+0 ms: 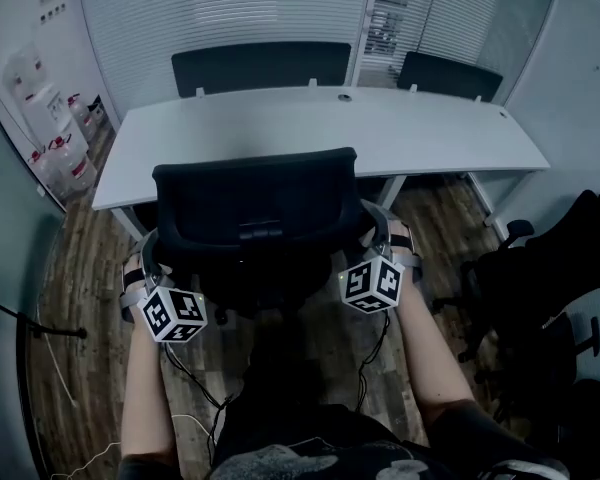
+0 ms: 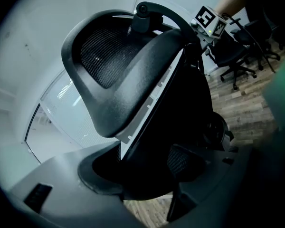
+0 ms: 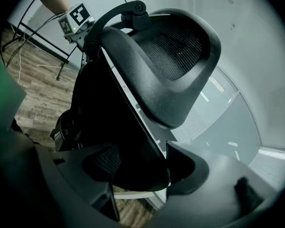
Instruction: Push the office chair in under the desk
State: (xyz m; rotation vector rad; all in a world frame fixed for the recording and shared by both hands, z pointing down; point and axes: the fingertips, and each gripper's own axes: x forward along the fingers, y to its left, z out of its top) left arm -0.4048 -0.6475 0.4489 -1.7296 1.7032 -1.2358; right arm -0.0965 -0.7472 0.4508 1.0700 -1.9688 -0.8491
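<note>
A black mesh office chair (image 1: 255, 208) stands in front of the white desk (image 1: 430, 133), its back toward me and its seat at the desk's near edge. My left gripper (image 1: 150, 258) clamps the left edge of the chair back, and my right gripper (image 1: 376, 230) clamps the right edge. In the left gripper view the left gripper (image 2: 147, 175) has both jaws closed against the back's frame, below the headrest (image 2: 104, 56). The right gripper (image 3: 137, 167) holds the opposite side the same way, below the headrest (image 3: 180, 42).
Two dark chairs (image 1: 260, 66) (image 1: 450, 73) sit behind the desk against blinds and glass. Water bottles (image 1: 60, 138) stand at the left wall. Another black chair (image 1: 540, 288) is close on the right. Cables (image 1: 210, 388) trail over the wooden floor by my legs.
</note>
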